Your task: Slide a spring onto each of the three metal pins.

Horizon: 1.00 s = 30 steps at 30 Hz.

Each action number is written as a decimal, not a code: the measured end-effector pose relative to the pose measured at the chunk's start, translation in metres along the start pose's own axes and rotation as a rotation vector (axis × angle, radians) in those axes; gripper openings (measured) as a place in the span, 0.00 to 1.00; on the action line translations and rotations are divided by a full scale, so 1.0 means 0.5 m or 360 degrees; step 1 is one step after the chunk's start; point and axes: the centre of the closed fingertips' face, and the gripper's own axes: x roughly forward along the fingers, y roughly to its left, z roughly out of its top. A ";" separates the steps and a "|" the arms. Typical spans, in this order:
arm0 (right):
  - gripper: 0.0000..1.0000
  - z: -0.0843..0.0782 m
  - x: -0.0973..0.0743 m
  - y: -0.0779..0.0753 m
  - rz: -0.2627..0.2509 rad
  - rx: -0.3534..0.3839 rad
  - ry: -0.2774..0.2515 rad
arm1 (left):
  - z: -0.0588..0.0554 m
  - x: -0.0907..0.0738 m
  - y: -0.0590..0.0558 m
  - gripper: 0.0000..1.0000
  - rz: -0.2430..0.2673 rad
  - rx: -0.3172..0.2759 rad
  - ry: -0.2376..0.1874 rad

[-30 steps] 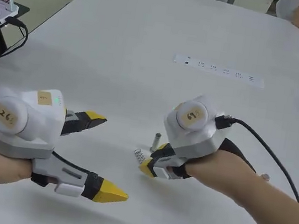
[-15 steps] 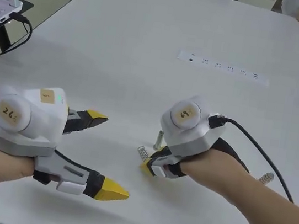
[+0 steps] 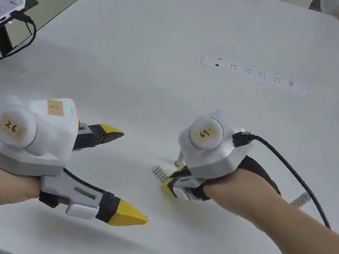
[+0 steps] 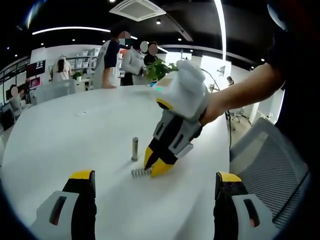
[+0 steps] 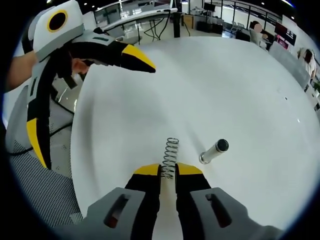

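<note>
Spring sat low in the centre of the right gripper view. Its near end was pinched between the almost closed jaws of the right hand-held gripper, and the rest of the spring reached out over the white bench. A pin stood upright just right of it, not touching. In the head view, the left hand-held gripper was at lower left, jaws spread wide and holding nothing, well apart from the pin. A second spring lay on the bench at right, beside the forearm. A power strip lay at upper right.
</note>
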 end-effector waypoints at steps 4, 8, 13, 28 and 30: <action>0.08 -0.003 -0.004 -0.001 -0.0014 -0.0042 -0.0004 | 0.000 0.001 -0.004 0.97 -0.0006 0.0004 0.0003; 0.08 -0.003 -0.018 -0.006 -0.0006 -0.0002 -0.0040 | 0.003 0.000 -0.004 0.96 -0.0006 0.0003 -0.0003; 0.08 -0.015 -0.037 -0.005 0.0006 -0.0010 -0.0034 | 0.007 0.001 -0.008 0.96 -0.0012 0.0009 -0.0006; 0.08 -0.038 -0.091 -0.004 -0.0005 -0.0099 -0.0034 | 0.021 0.013 -0.025 0.95 -0.0042 0.0024 -0.0014; 0.08 -0.041 -0.095 -0.005 -0.0008 -0.0102 -0.0032 | 0.020 0.014 -0.027 0.95 -0.0046 0.0025 -0.0011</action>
